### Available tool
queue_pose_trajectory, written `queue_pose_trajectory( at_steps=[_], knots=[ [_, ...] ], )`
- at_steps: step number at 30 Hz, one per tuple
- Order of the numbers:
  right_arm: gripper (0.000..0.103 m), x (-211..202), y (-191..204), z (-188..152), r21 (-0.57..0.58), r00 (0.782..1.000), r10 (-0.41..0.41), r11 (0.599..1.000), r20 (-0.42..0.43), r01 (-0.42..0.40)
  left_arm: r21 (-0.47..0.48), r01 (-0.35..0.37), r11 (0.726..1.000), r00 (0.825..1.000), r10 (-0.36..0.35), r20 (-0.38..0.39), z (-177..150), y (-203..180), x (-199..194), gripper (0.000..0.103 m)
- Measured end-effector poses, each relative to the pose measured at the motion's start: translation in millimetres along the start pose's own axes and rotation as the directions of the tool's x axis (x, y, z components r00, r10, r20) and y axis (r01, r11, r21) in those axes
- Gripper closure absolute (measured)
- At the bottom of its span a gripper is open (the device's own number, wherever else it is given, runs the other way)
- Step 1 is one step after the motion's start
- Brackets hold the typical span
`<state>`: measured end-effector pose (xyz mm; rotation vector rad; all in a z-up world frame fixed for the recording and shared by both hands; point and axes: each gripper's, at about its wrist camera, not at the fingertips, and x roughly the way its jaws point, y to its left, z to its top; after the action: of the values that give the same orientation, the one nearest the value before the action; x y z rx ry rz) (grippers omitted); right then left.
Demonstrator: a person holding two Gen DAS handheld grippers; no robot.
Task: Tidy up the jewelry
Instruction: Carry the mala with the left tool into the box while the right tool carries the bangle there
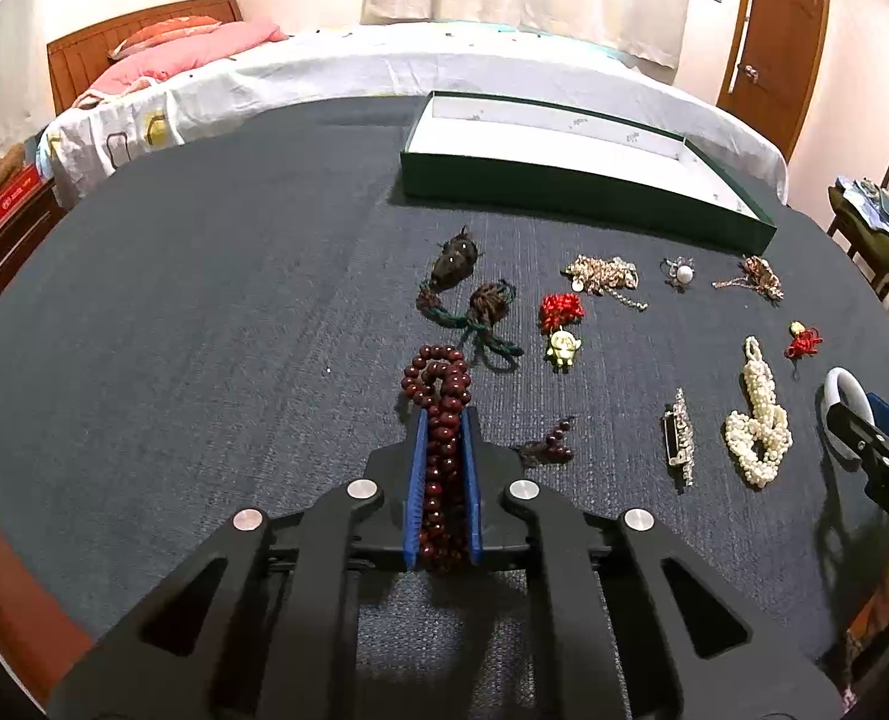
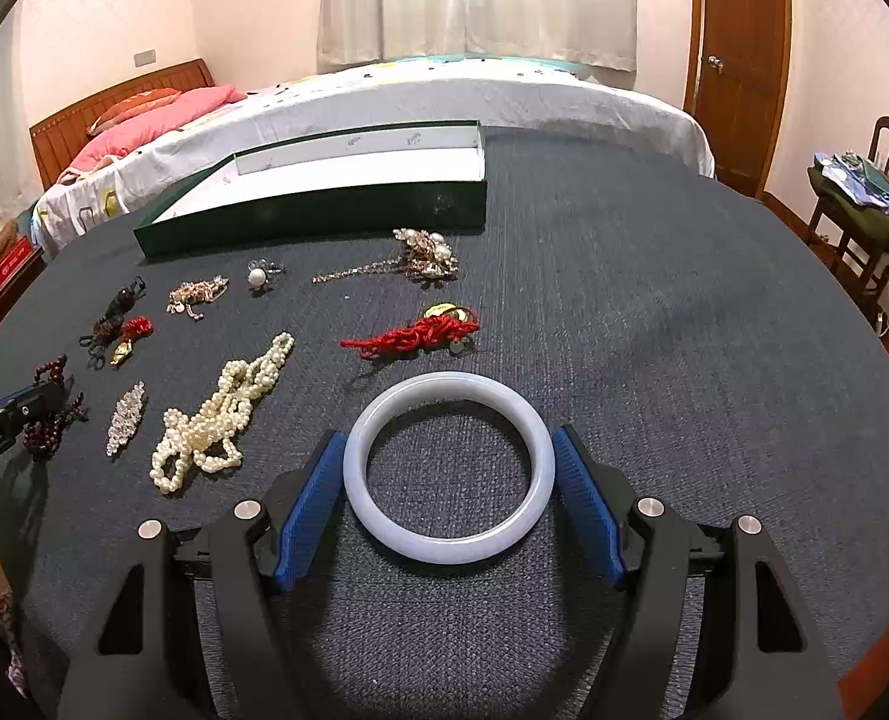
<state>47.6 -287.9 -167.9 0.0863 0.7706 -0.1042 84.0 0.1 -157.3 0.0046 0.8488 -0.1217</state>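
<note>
Clamping the dark red beads near the middle of the table, the left gripper has its blue pads pressed together on the strand, which fills the slot between them; a loose coil spills out past the fingertips and lies on the cloth. The beads look hard and round, strung on something limp, so the strand will likely sag and swing once lifted, and smooth beads may roll in the pads. A grip across several bunched loops, as here, seems safer than a pinch on a single run.

The right gripper stands wide, its pads on either side of the pale bangle, which lies flat near the table's near edge. The pads sit just beside the ring's outer rim; whether they press on it I cannot tell. The bangle looks rigid, smooth and probably heavy for its size, and brittle if dropped. Its polished curve offers little purchase, so a squeeze straight across its widest part looks best.

The open green box waits at the far edge. Pearls, a red knot and a crystal clip lie between.
</note>
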Motion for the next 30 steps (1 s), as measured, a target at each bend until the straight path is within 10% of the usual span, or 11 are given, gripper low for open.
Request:
queue_pose_trajectory(
  at_steps=[30],
  knots=[
    [0.035,-18,6,55,-0.001,0.992,0.037,0.999,0.121,-0.037,0.002,0.021,1.000,0.992,-0.021,0.123,54,-13,-25,0.092]
  ],
)
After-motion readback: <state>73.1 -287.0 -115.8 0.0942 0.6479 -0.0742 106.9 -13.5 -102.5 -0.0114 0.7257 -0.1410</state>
